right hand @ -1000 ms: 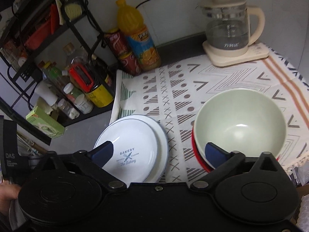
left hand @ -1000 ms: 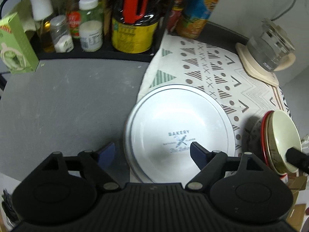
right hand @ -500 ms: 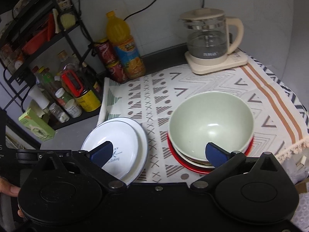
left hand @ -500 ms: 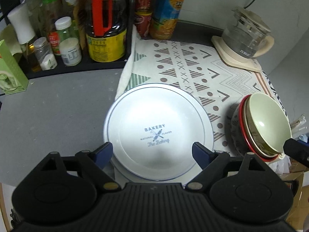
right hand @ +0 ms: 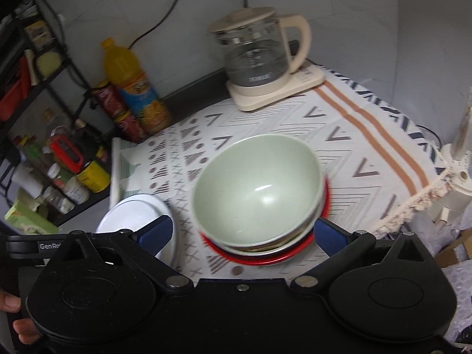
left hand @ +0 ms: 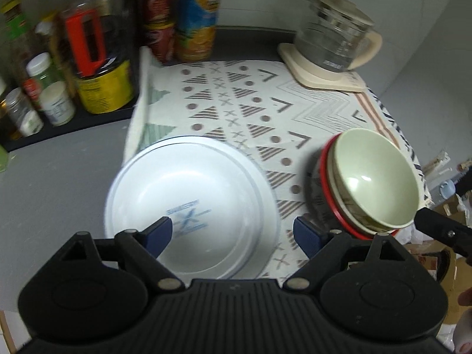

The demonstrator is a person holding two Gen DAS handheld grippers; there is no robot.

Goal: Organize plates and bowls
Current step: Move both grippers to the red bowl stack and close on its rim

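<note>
We're hovering both grippers wide and empty: the left gripper (left hand: 230,233) over the plates (left hand: 191,209), the right gripper (right hand: 242,233) framing the bowls (right hand: 259,188) (nested on a red one), both stacks sitting side by side on the cloth (right hand: 354,135), probably so they're tidy.

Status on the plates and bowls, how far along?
Looks done: plates sit stacked, bowls nested on the cloth. In hand: nothing; left gripper and right gripper are both open and empty. Left: possibly nothing, unless the stacks still need moving.
</note>
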